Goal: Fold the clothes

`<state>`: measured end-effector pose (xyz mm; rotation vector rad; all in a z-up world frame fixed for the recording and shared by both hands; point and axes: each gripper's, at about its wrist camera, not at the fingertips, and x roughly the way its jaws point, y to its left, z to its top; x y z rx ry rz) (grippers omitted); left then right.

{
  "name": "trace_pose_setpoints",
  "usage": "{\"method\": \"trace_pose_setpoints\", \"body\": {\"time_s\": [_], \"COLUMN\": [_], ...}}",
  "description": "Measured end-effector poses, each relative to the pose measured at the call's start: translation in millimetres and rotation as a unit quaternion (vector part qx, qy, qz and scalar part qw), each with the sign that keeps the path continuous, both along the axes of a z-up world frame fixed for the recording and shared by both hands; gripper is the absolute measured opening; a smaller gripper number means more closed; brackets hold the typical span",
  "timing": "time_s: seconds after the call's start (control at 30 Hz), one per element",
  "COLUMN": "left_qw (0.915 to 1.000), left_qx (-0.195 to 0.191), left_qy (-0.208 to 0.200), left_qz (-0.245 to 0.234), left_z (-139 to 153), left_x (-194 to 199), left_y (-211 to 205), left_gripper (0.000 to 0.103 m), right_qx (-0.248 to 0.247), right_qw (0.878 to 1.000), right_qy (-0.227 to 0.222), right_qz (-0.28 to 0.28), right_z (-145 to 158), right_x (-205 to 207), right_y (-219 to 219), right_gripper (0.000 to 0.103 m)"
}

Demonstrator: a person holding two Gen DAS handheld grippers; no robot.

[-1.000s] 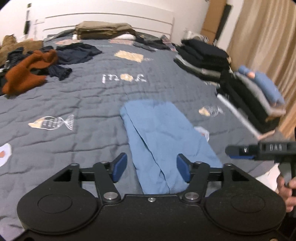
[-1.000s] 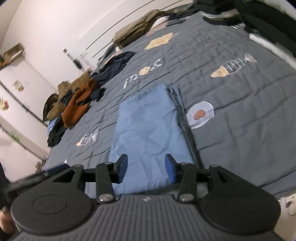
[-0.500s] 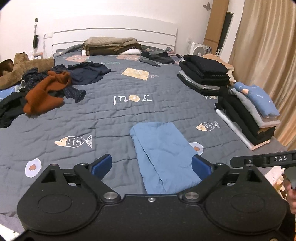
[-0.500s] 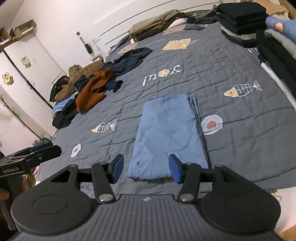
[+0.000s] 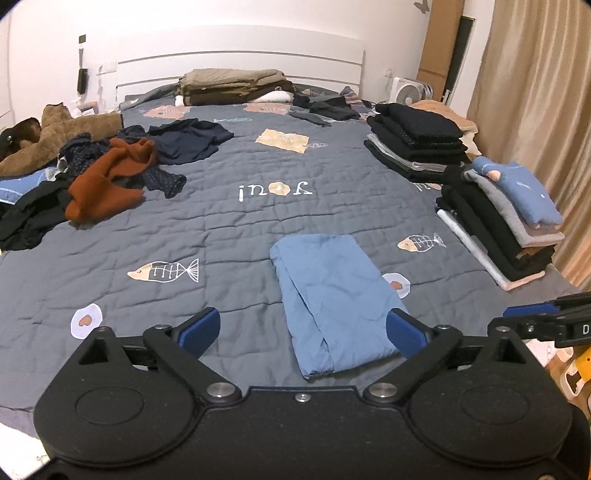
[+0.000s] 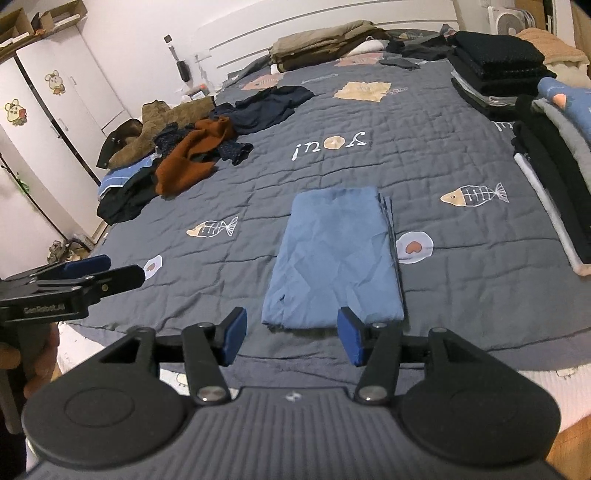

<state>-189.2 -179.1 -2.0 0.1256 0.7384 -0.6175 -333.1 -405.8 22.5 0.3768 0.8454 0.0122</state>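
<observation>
The blue garment (image 5: 334,299) lies folded into a long rectangle on the grey bedspread (image 5: 229,236), near the bed's foot edge, w/ nothing pressing on it. The left gripper (image 5: 303,330) hangs above its near end; its jaws have just been opening and now stand wide, w/ nothing between the pads. The right gripper (image 6: 291,334) hovers over the same near end, jaws about half apart, also empty; they too have just opened a little.

Risks, as I judge them:
- The garment's right side shows 2 or 3 loose layer edges in the right wrist view. Lifting by 1 layer only would prob. let the fold fall open.
- The nearer stack of folded clothes (image 5: 506,218), to the right of the blue garment, leans toward the bed edge. Adding a piece off-centre, or bumping it, could tip it.
- The unfolded heap (image 5: 103,177), far left of the garment, is tangled; pulling the rust piece may drag others along.

Containers: none here hold clothes. Cardboard boxes (image 6: 22,22) sit atop the wardrobe, well beyond the heap; contents can't be seen.
</observation>
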Motion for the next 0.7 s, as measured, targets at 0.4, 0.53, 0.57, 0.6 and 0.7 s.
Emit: {"method": "trace_pose_setpoints", "body": {"time_s": [0.4, 0.53, 0.57, 0.6, 0.7], "left_qw": [0.9995, 0.9993, 0.9992, 0.9992, 0.999], "left_qx": [0.025, 0.03, 0.03, 0.03, 0.031], "left_qy": [-0.01, -0.02, -0.021, -0.023, -0.028], "left_qz": [-0.014, -0.014, -0.015, -0.015, -0.014], "left_z": [-0.6, -0.9, -0.8, -0.6, -0.9], "left_x": [-6.4, -7.2, -7.0, -6.6, -4.9], "left_y": [-2.4, -4.2, -4.6, -5.3, -8.3], "left_gripper": [0.102, 0.102, 0.102, 0.102, 0.102], "right_qx": [-0.007, -0.006, -0.005, -0.005, -0.003], "right_qw": [1.0, 1.0, 1.0, 1.0, 1.0], "right_qy": [0.005, 0.007, 0.007, 0.007, 0.009], "right_qz": [-0.002, 0.005, 0.007, 0.009, 0.014], "right_z": [11.2, 9.3, 8.7, 7.9, 6.5], "right_x": [-9.6, -5.2, -4.0, -3.1, -3.0], "right_y": [3.7, 3.0, 2.8, 2.5, 2.0], "right_gripper": [0.054, 0.054, 0.054, 0.054, 0.054]}}
